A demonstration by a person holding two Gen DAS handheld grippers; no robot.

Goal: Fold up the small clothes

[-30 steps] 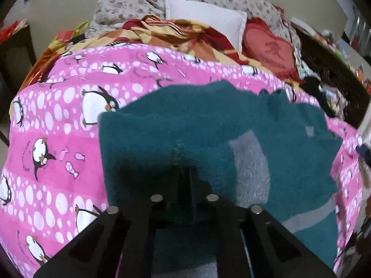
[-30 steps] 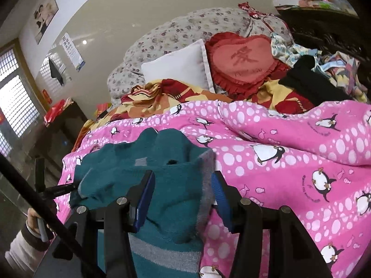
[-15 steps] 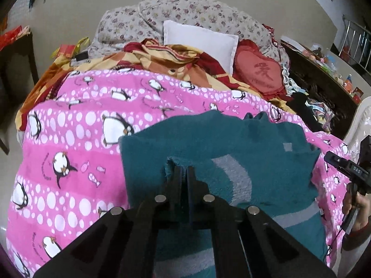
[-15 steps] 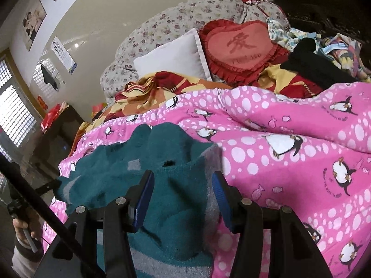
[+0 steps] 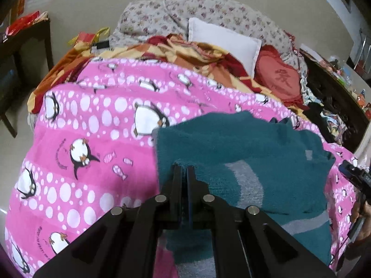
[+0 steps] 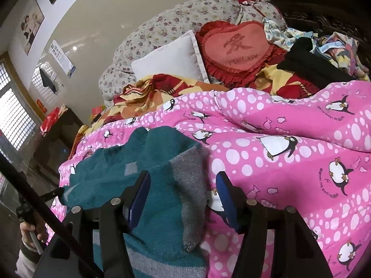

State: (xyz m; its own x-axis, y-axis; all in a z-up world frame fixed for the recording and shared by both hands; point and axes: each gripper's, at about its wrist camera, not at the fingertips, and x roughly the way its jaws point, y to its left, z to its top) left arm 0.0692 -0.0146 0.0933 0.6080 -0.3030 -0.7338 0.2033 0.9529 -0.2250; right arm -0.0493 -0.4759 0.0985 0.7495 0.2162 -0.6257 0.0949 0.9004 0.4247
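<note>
The left gripper (image 5: 184, 169) has its jaws pressed together on a raised pinch of a teal sweater (image 5: 243, 153), the fabric bunched right at the fingertips. The right gripper (image 6: 183, 180) stands with its jaws opening; a grey-edged fold of the same sweater (image 6: 148, 162) lies between the blue pads (image 6: 143, 185), and neither pad presses on it.

The sweater (fluffy teal knit with grey bands and a small grey patch) lies spread on a pink blanket (image 5: 92, 139) printed with penguins and white dots. In the left wrist view part of the garment is doubled over on itself, a grey band running down the upper layer and another grey band showing beneath it nearer the camera. In the right wrist view the grey cuff sits at the sweater's right edge, against the pink blanket (image 6: 289, 162).

Beyond the blanket lies a crumpled red and yellow sheet (image 6: 162, 85), then a white pillow (image 6: 171, 58) and a red heart-shaped cushion (image 6: 236, 46), both leaning on a bundle of floral bedding (image 6: 162, 23). A black garment (image 6: 308, 62) lies just right of the cushion, with loose colourful clothes (image 6: 336, 48) behind it.

At the lower left of the right wrist view a hand (image 6: 30, 231) grips the handle of the other tool.
</note>
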